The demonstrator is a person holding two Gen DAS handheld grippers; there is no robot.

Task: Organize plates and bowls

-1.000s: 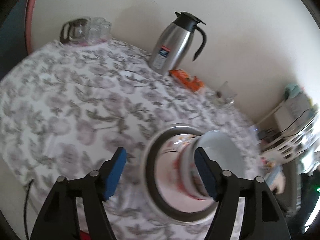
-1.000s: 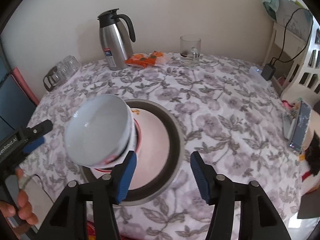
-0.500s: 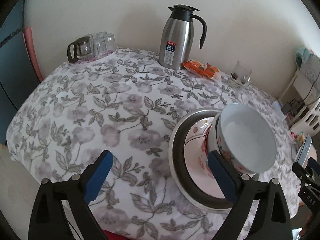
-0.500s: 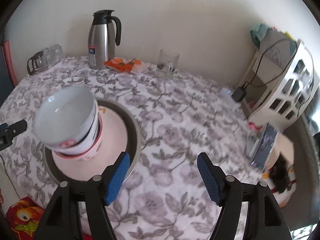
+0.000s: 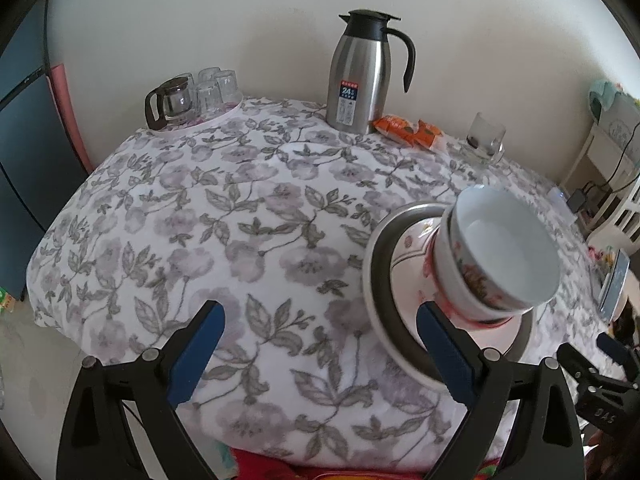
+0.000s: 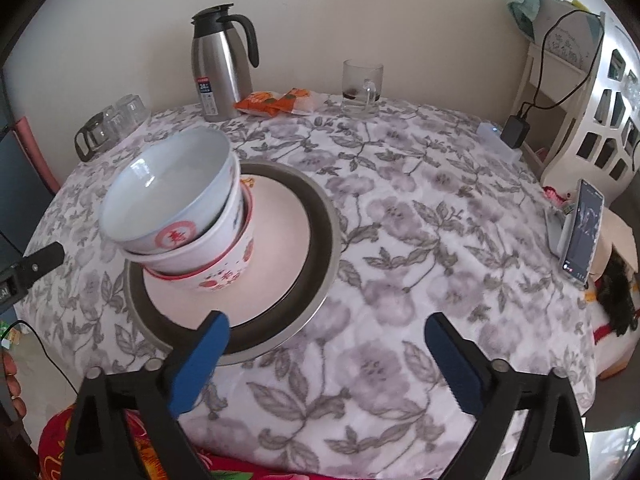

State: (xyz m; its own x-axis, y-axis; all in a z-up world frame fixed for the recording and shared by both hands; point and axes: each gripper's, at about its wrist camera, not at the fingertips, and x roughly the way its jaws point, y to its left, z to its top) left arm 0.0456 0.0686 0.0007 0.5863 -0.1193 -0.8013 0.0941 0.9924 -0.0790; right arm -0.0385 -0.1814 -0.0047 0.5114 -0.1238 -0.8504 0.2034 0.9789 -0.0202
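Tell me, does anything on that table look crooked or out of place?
Yes. The stack of bowls leans toward one side and sits off-centre on the pink plate, which rests inside the metal tray. The top bowl is tilted rather than nested flat. Nothing looks spilled or broken.

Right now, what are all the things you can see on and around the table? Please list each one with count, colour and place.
bowls: three nested, white with red patterns, leaning on the plates.
plates: pale pink one on a larger dark-rimmed metal one, near edge.
tablecloth: one, white with grey flowers.
thermos jug: one, steel and black, far side.
snack packets: orange, beside the jug.
glass mug: one, clear, far side.
glass pot and cups: clear, far left corner.
phone: one, propped at right.
left tongs: blue pads, open, empty.
right tongs: blue pads, opening, empty.
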